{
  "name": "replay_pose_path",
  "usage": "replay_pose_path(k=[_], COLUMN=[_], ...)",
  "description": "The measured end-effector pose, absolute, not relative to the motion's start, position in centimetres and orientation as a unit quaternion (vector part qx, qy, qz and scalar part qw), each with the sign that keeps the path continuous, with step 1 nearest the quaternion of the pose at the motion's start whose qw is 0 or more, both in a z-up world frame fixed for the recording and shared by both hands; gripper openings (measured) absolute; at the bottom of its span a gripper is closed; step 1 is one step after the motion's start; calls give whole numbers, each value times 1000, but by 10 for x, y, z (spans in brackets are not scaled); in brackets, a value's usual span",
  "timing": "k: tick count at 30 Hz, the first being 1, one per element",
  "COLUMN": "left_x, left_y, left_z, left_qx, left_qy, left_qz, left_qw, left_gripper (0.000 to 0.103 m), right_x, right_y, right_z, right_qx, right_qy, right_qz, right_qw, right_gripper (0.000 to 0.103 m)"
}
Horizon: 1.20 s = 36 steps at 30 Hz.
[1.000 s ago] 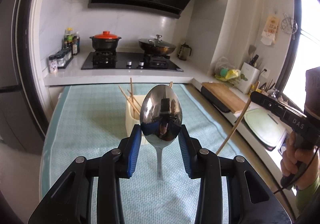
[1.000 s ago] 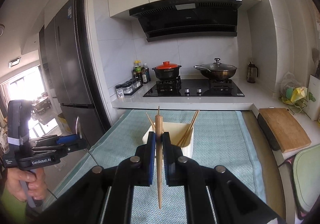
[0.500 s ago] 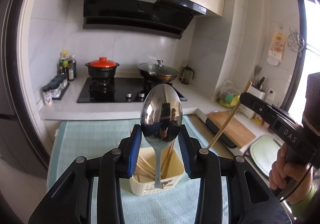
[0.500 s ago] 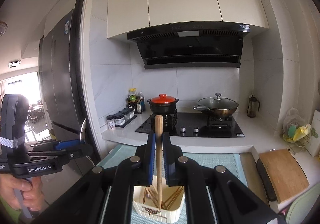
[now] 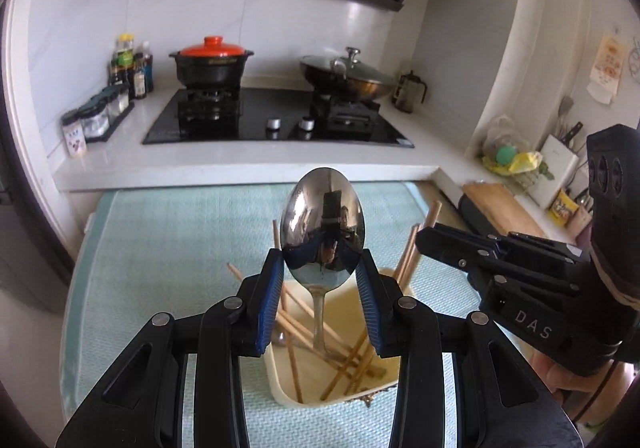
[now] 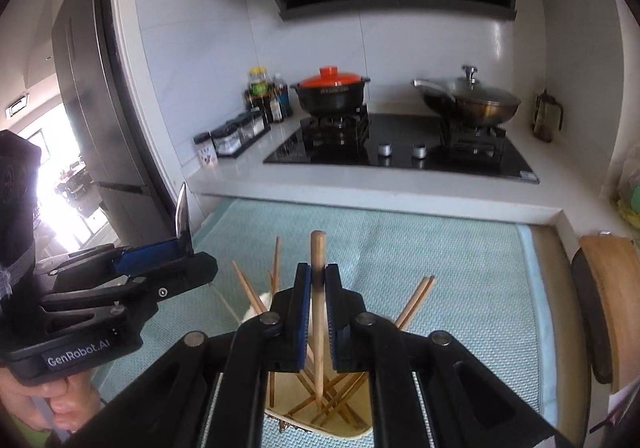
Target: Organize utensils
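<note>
My left gripper (image 5: pixel 320 268) is shut on a steel spoon (image 5: pixel 322 224), bowl up, handle pointing down into a cream holder (image 5: pixel 288 388) that holds several wooden chopsticks (image 5: pixel 344 364). My right gripper (image 6: pixel 317 280) is shut on a single wooden chopstick (image 6: pixel 318 252), held upright with its lower end inside the same holder (image 6: pixel 280 414). Each gripper shows in the other's view: the right one (image 5: pixel 432 238) beside the holder, the left one (image 6: pixel 188 244) with the spoon (image 6: pixel 182 214) seen edge-on.
The holder stands on a light green mat (image 5: pixel 168 248) over the table. Behind it runs a white counter (image 5: pixel 248 164) with a black hob, an orange-lidded pot (image 5: pixel 212 64), a wok (image 5: pixel 348 76) and spice jars (image 5: pixel 96 116). A wooden cutting board (image 6: pixel 608 288) lies at right.
Both grippers have come down and tilted toward the holder. The spoon's handle and the chopstick's lower end now reach inside it. The grippers have closed in on each other.
</note>
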State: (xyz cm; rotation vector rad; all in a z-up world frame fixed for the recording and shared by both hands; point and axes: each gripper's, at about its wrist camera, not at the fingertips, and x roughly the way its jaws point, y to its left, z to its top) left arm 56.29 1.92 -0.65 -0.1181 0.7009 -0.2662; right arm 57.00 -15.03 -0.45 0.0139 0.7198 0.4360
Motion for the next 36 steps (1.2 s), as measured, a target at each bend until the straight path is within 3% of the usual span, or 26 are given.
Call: replay_pose_path(k=[3,4,5,7,10,14,17,20,36], left_x=[575,578,579,577,564,545,524,501,372], left_y=[16,16,17,23,31,31,23,14,-4], left_z=[-29,-33,-35,-32,-19,-2,6,13,30], left_qx=[-49,-43,-41,-41,-39,-17,4,26,59], left_qy=[362,368,367,357,320,285,266,248,231], left_qz=[-122,-113,-107,-91,-73,-52,-44,-22,56], left_qw=[923,922,923,929,944,957,963,968,969], left_gripper=[38,40,44,77,92,99,101,102,103], right_x=[590,595,598,599,596,579,557,532,386], right_y=[-146,-146,-147,-153,-162,-167,-165,-168,-192], right_z=[-34,-39,-43,-41,-30,-11,5,17,44], right_qx=[14,20,24,41,50,45,22,14,-3], right_qy=[393,397,396,378,351,319,293,277,249], right_qz=[217,220,215,206,190,176,170,164,134], right_qw=[893,891,892,902,916,930,941,947,959], right_gripper=[9,20,45,61,61,61,63,76,87])
